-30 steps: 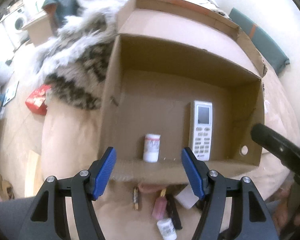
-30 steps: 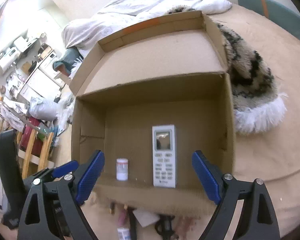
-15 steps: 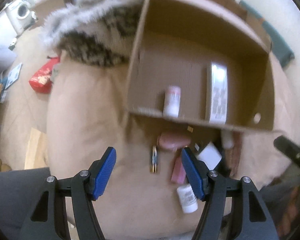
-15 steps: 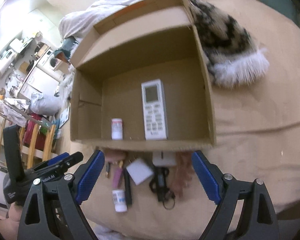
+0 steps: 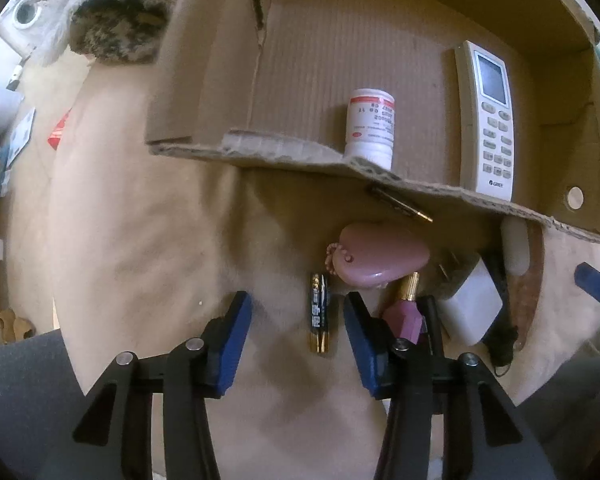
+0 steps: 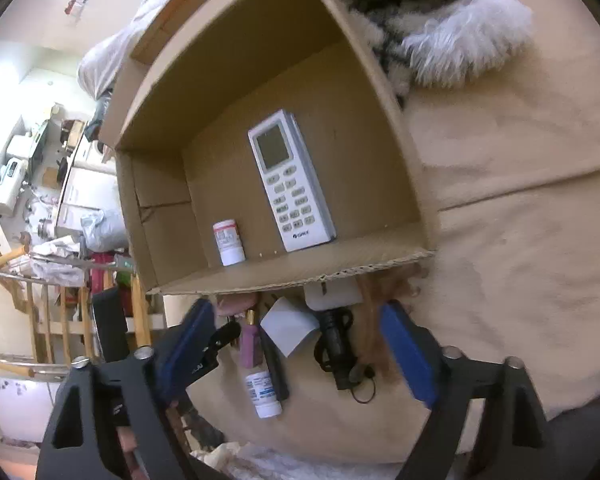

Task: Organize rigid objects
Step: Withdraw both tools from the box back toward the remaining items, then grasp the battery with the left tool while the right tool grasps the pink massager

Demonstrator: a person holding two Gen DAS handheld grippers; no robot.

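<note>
Landmark = cardboard box, open-topped, sitting on a beige bed cover; everything else placed rel. to it. Left gripper points down just outside the box's near wall, jaws closing w/ a black-and-gold battery lying between the pads, not yet pinched as far as the left view shows. Battery looks like a small AA/AAA type: light, stiff, smooth metal can so prob. slippery and apt to roll; best taken across the middle of its length, pads square to the barrel. Its print is too small to read. Right gripper hovers over the clutter by the same near wall, jaws wide but closing, nothing held; a white charger block and a black flashlight lie between its pads. Inside the box: white remote flat on the floor, marked "GREE" at its lower end, and a white pill bottle w/ red-banded label, text unreadable. Also outside by the near wall: pink heart-shaped case, pink lipstick-like tube, second small white bottle w/ blue label, illegible.
</note>
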